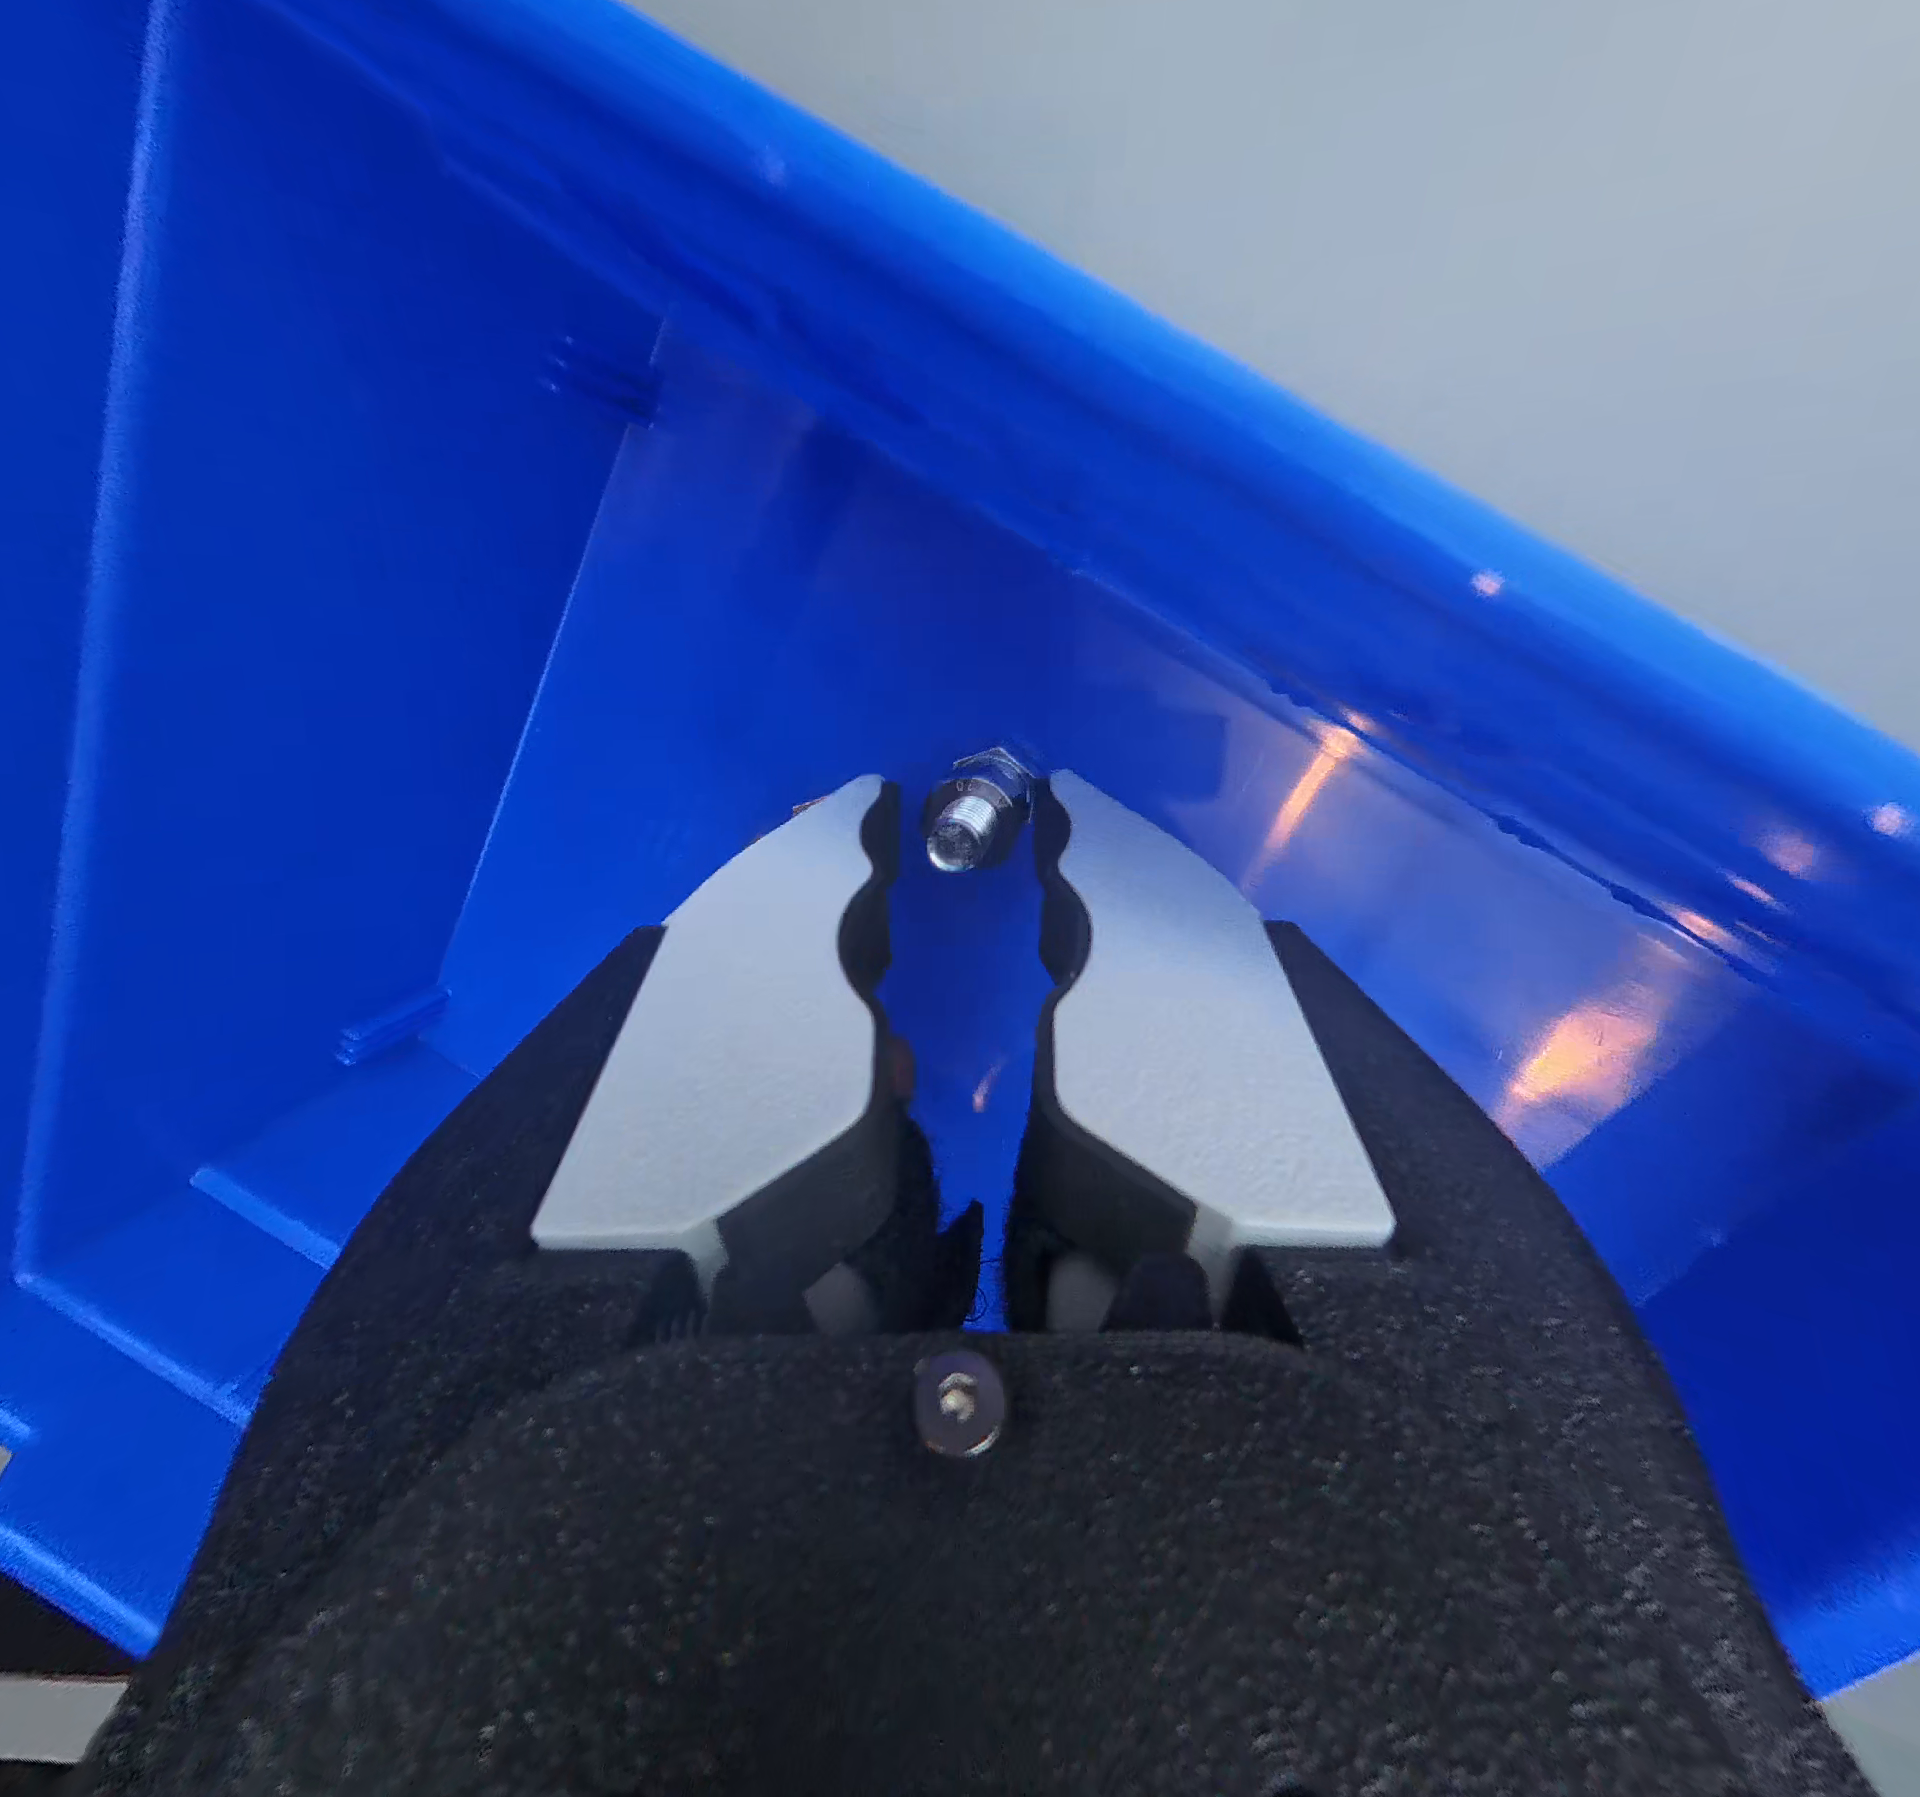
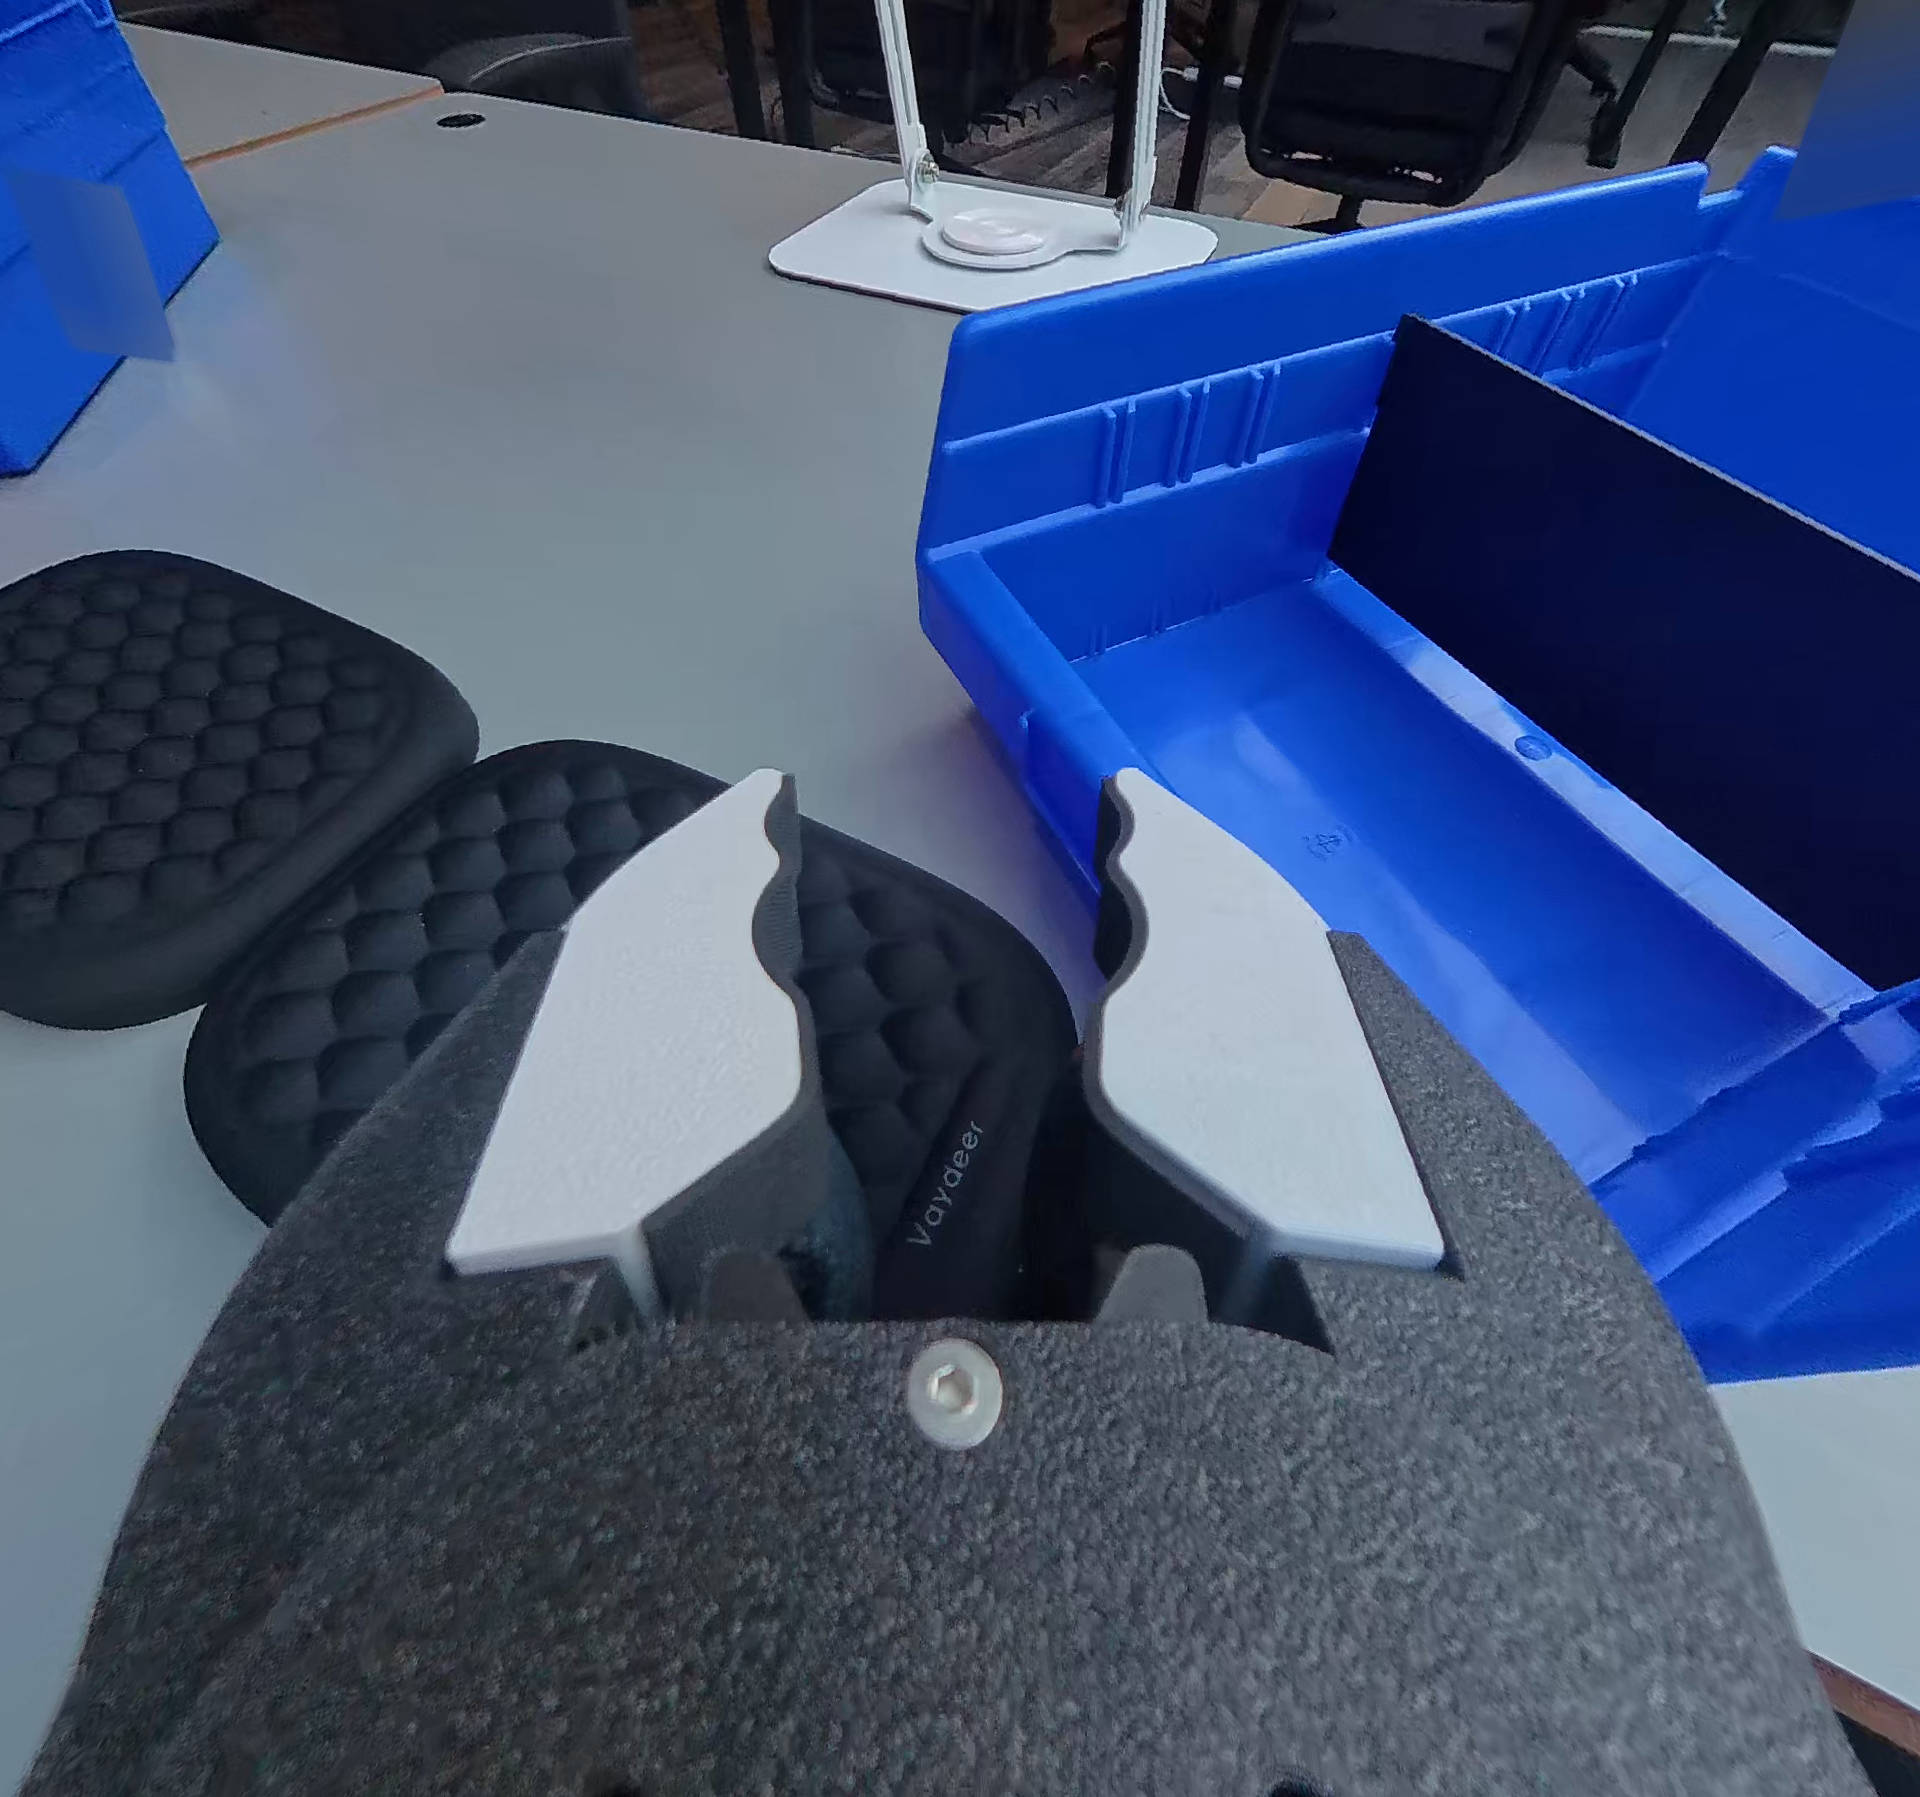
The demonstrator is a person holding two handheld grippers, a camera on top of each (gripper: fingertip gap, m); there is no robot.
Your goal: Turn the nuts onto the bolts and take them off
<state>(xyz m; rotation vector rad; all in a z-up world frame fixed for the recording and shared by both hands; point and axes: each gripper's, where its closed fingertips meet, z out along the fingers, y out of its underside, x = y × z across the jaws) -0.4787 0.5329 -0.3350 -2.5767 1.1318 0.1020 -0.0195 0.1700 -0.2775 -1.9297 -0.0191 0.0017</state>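
Inside blue bin (image 1: 416, 604), left tool (image 1: 964, 797) narrow around bolt (image 1: 961, 828), contact unclear, right tool (image 2: 945, 802) wide.

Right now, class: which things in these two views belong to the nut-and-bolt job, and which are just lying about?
Job:
bolt with a nut, between the left tool's fingers
blue bin around it
right tool, open, empty

Lying about:
two black padded rests
white stand
divided blue bin
grey table

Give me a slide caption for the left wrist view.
Left gripper reaches into a blue bin, fingertips flanking a nutted bolt.
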